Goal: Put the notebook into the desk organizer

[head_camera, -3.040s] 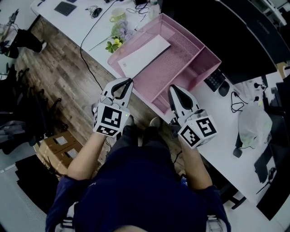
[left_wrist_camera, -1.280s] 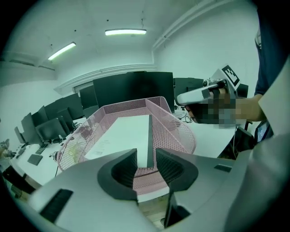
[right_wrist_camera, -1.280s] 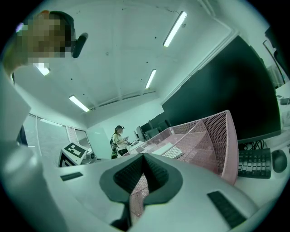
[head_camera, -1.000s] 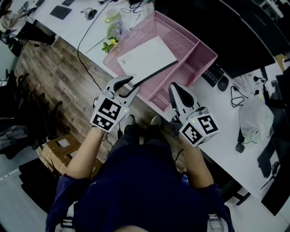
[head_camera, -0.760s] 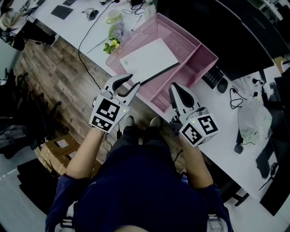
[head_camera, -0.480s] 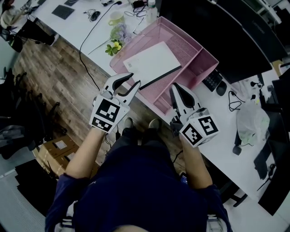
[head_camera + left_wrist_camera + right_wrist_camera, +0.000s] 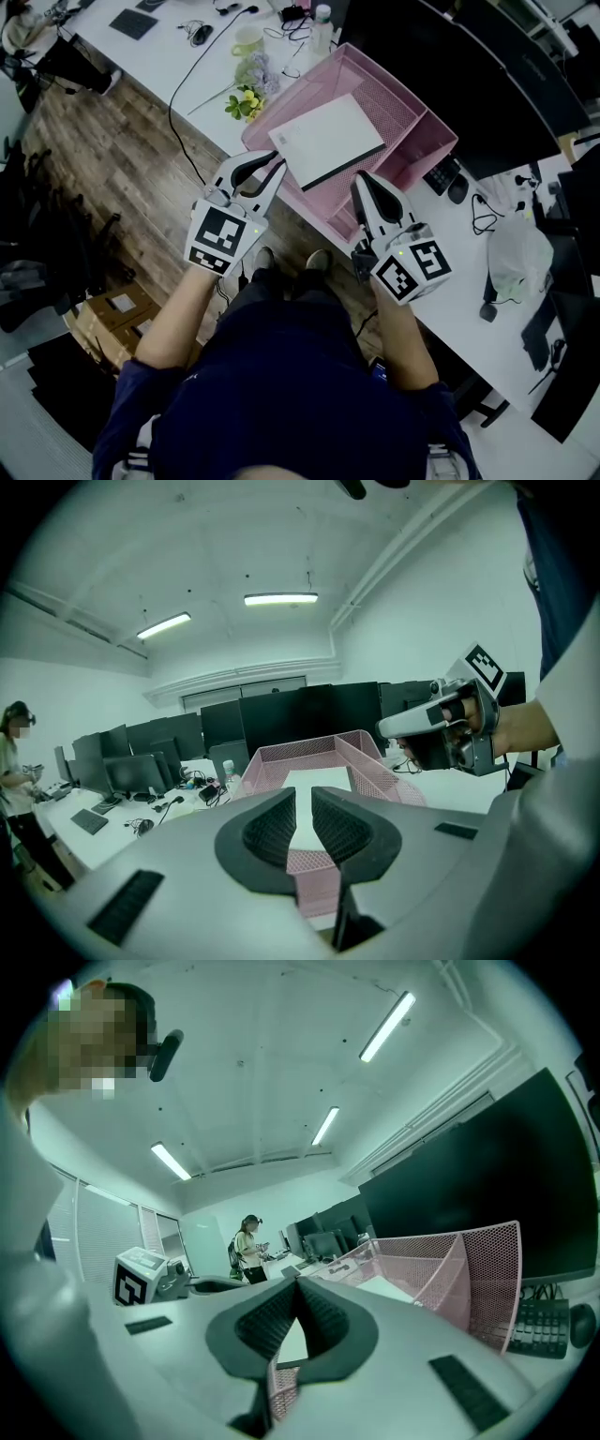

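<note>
The left gripper has just been closing its jaws, but a small gap is left and nothing is in it. The right gripper has its jaws pressed together with nothing inside. Both are held just in front of the pink desk organizer. The white notebook lies in the big part of the organizer, and no gripper touches it. The organizer sits on a white table
</note>
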`<state>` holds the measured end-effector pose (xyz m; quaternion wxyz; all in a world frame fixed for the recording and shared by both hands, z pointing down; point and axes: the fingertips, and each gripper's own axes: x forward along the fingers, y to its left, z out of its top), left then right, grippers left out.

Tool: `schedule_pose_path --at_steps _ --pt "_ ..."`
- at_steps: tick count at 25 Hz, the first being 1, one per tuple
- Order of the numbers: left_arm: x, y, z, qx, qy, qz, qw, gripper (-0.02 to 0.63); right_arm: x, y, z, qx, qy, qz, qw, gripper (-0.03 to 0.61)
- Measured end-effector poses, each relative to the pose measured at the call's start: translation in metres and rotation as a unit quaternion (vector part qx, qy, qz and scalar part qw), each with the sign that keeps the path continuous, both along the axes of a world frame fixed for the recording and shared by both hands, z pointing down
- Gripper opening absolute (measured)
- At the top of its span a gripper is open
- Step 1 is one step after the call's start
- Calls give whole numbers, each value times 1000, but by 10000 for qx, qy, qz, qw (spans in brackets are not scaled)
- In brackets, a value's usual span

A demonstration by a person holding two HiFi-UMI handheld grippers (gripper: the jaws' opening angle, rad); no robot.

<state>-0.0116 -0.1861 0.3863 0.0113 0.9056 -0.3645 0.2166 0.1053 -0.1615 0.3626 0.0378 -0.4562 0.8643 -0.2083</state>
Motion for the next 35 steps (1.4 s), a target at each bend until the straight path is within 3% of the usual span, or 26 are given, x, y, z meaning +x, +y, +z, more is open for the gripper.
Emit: schedule_pose_path --at_steps 14,35 --pt "-24 -11 -15 170 299 85 9994 35 -31 -12 -8 34 185 52 9998 5" --pt "-35 -29 -16 166 582 300 9977 31 -54 -36 -14 52 384 85 9992 5"
